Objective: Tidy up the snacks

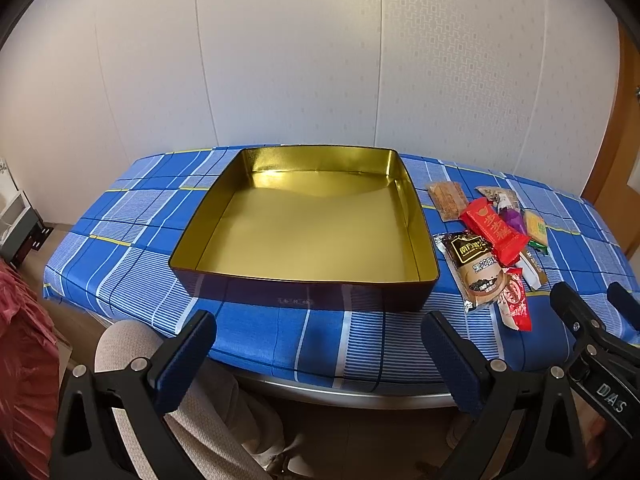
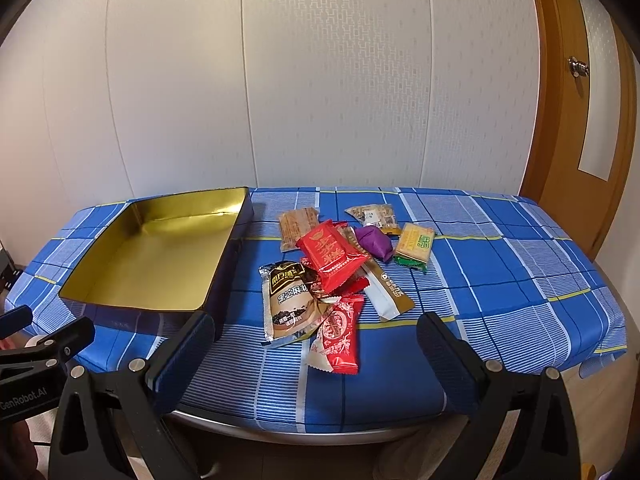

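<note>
An empty gold-lined tin box [image 1: 224,264] [image 2: 96,276] sits on the blue checked tablecloth. To its right lies a pile of snack packets: a red packet [image 1: 494,230] [image 2: 334,256] on top, a brown sesame packet [image 1: 476,272] [image 2: 290,304], a red-and-white packet [image 2: 340,334], a purple one [image 2: 374,242], a yellow-green biscuit [image 2: 416,244]. My left gripper [image 1: 320,334] is open and empty, before the tin's near wall. My right gripper [image 2: 316,344] is open and empty, just short of the pile. It also shows in the left wrist view [image 1: 592,300].
The table [image 2: 520,280] stands against a white panelled wall. A wooden door [image 2: 576,120] is at the far right. A person's legs [image 1: 132,344] are below the table's near edge. A red cloth [image 1: 24,344] and a small stand [image 1: 24,228] are at left.
</note>
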